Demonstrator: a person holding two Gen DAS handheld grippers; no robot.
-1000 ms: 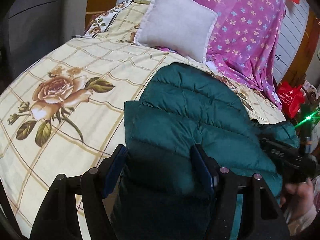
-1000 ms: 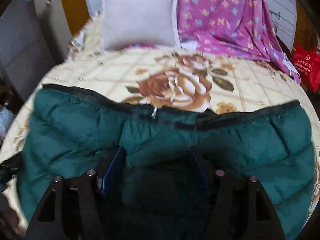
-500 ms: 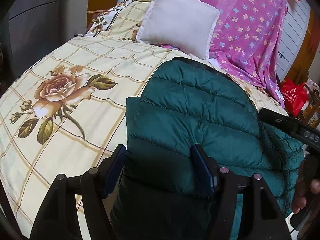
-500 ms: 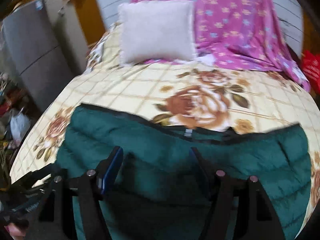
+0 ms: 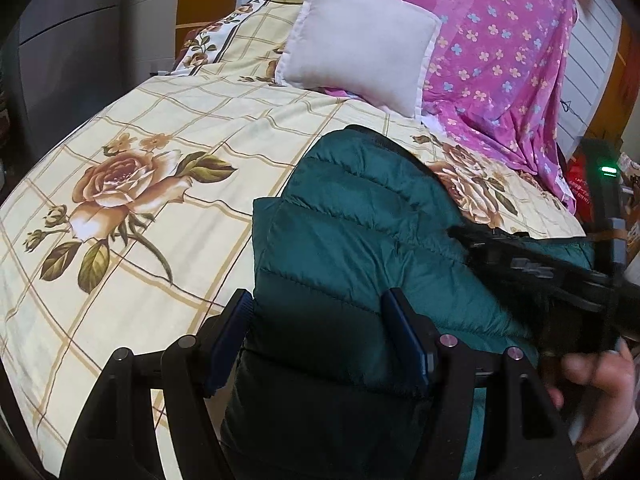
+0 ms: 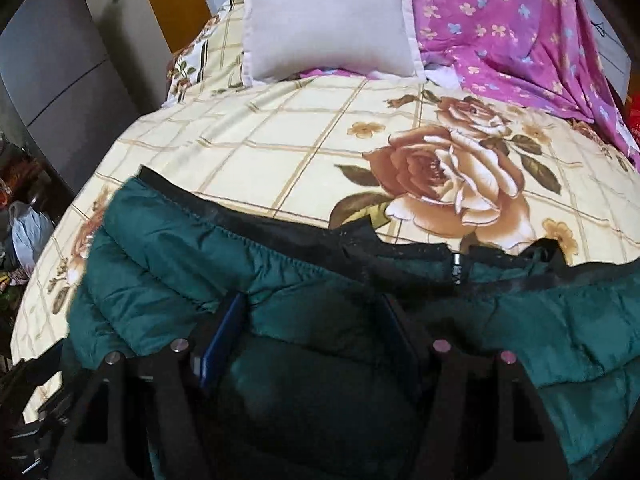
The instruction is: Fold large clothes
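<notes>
A dark green quilted puffer jacket (image 5: 360, 224) lies folded on the rose-patterned bed sheet (image 5: 160, 140); it also shows in the right wrist view (image 6: 200, 264), its black-trimmed edge and zipper (image 6: 456, 270) toward the pillow. My left gripper (image 5: 320, 328) is open, its blue pads either side of the jacket's near edge. My right gripper (image 6: 316, 328) is open over the jacket's near part, the fabric between its fingers. The right gripper's body and the hand holding it show in the left wrist view (image 5: 560, 280) at the jacket's right side.
A white pillow (image 5: 360, 40) leans at the head of the bed against a purple flowered cloth (image 5: 500, 52). A grey cabinet (image 6: 48, 64) stands left of the bed. A red bag (image 5: 576, 188) is at the right, and bags (image 6: 24, 232) lie on the floor at left.
The right gripper has swung and shifted over the jacket; its view now looks more to the right along the black-trimmed edge. The left gripper has barely moved. Both stay open.
</notes>
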